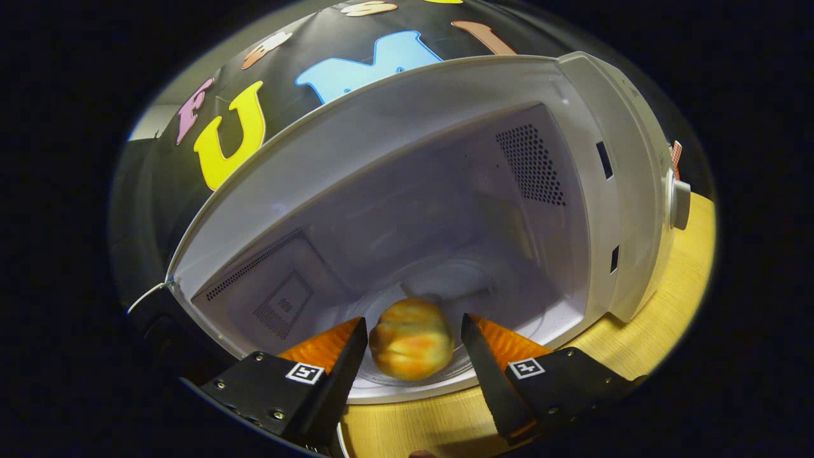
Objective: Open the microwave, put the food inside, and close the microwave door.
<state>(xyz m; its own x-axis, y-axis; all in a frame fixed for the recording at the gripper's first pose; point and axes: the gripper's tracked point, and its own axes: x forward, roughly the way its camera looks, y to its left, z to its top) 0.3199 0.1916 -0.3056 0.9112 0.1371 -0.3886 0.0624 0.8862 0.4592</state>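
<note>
Microwave (407,191) open (done) | food (411,346) lies on the glass plate (540,327) inside, between the tongs (413,340) | tongs apart, seemingly not pressing it | left: draw back, close the door (152,318) | table (661,305) under it

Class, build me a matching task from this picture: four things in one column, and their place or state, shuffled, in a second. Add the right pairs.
Things:
1. microwave
2. food
3. gripper
4. knob

Place or state:
A. on the outer front panel
B. door open
C. on the glass plate, between the jaws
D. jaws apart, either side of the food, not pressing it

Pairs: 1-B, 2-C, 3-D, 4-A
</note>
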